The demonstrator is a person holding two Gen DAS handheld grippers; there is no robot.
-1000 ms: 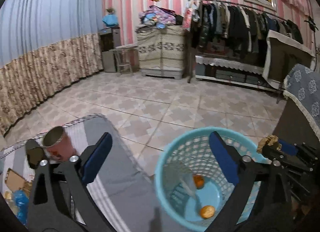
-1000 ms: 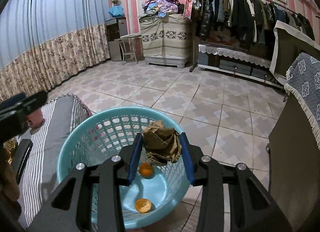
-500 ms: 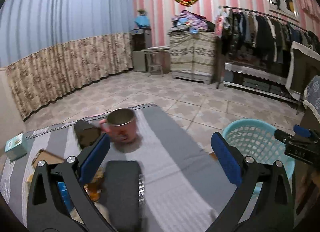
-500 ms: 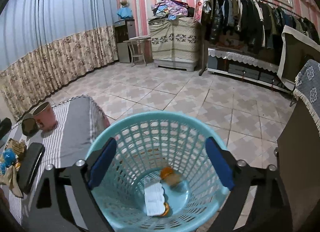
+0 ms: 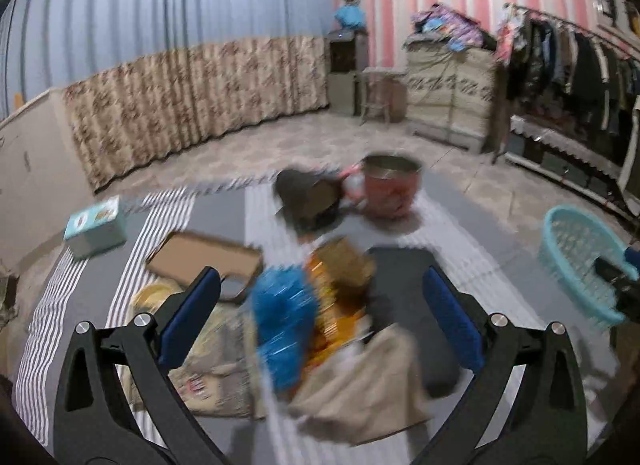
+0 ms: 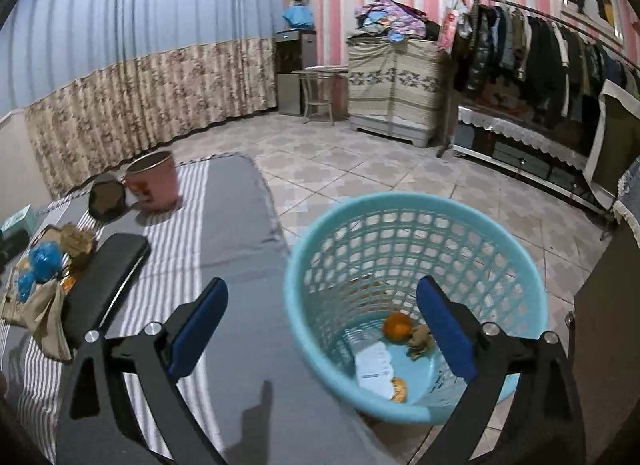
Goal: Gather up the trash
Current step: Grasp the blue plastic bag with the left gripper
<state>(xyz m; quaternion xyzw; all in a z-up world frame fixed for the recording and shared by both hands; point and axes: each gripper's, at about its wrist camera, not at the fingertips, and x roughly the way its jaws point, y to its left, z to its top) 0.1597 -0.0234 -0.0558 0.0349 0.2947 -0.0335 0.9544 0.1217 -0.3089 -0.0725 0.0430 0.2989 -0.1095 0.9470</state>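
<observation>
A light blue mesh basket (image 6: pixel 400 201) stands on the floor beside the table. In it lie an orange (image 6: pixel 396 325), a crumpled brown paper (image 6: pixel 420 341), a white slip (image 6: pixel 374 365) and a piece of peel (image 6: pixel 398 389). My right gripper (image 6: pixel 322 329) hangs open and empty over the basket's near left rim. My left gripper (image 5: pixel 322 317), open and empty, hovers over a blurred trash pile on the striped cloth: crumpled blue plastic (image 5: pixel 284 329), a gold-orange wrapper (image 5: pixel 340 277) and beige paper (image 5: pixel 372 385).
Around the pile lie a black case (image 5: pixel 404 297), a cardboard piece (image 5: pixel 204 261), a teal box (image 5: pixel 96 221), a pink cup (image 5: pixel 390 189) and a dark octagonal lid (image 5: pixel 308 193). The basket (image 5: pixel 580 261) is off to the right. A cabinet and a clothes rack line the far wall.
The right gripper opened and the brown crumpled paper dropped into the basket. The left gripper swung left from above the basket to over the trash pile on the table.
</observation>
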